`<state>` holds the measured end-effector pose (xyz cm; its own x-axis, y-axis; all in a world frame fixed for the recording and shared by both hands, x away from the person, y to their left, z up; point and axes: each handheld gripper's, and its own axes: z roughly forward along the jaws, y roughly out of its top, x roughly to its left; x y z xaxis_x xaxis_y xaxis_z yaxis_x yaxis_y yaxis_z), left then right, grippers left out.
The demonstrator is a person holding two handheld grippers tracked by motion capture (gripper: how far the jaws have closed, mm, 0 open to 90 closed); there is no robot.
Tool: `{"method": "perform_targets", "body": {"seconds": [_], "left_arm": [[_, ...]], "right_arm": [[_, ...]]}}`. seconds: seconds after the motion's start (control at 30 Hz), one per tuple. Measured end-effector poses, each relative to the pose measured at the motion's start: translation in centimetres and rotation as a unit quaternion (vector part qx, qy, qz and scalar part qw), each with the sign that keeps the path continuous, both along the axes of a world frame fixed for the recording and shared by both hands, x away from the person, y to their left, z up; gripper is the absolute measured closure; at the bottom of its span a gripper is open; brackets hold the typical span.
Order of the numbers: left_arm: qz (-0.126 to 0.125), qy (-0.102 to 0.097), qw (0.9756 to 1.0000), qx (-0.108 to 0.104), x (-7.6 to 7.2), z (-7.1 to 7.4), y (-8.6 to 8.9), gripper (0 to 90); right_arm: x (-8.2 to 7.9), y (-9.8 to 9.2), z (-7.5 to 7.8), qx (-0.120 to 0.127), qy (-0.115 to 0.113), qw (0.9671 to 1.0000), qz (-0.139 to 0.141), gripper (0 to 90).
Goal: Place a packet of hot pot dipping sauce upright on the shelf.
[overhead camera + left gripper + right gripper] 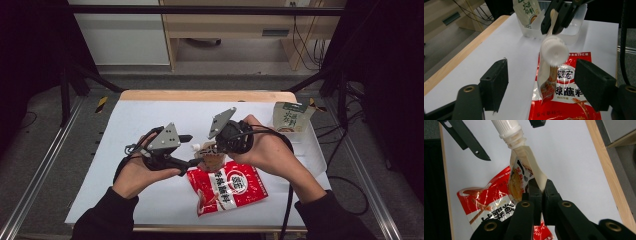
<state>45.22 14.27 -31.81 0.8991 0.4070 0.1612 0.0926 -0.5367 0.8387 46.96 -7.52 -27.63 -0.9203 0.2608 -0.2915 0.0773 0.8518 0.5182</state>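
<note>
White surface (150,120): right tongs (541,187) pinch the spouted pouch (524,173) aloft; left tongs (541,77), spread, flank its cap (555,50), which I judge still on.

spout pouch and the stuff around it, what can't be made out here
- Spout pouch: in the high view it is small and partly behind the right gripper; its print can't be read.
- Red packet: cut off by the bottom edge in the left gripper view, overlapped by the right gripper's fingers in the right gripper view.
- Green pouch: its top is cut off by the left gripper view's upper edge.
- Clear tub: contents hidden behind the gripper in front.
</note>
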Motion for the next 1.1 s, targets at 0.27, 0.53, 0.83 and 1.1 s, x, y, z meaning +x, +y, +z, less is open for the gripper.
{"method": "perform_targets", "body": {"seconds": [0.27,0.53,0.83,1.1], "left_arm": [[0.014,0.001,0.9999,0.000,-0.2,-0.8,0.4,15.5],[0.036,0.011,0.9992,-0.011,-0.4,-2.3,1.6,7.5],[0.068,0.018,0.9975,-0.013,-1.1,-5.1,3.7,4.6],[0.100,0.030,0.9945,-0.010,-1.7,-7.5,6.0,4.6]], "right_arm": [[0.2,-1.1,0.4,0.008,-0.012,0.9999,-0.007,87.9],[0.3,-2.9,1.2,0.018,-0.028,0.9993,-0.019,87.9],[0.4,-4.8,1.8,0.024,-0.047,0.9981,-0.032,87.9],[0.5,-6.4,2.4,0.028,-0.057,0.9971,-0.042,87.9]]}}
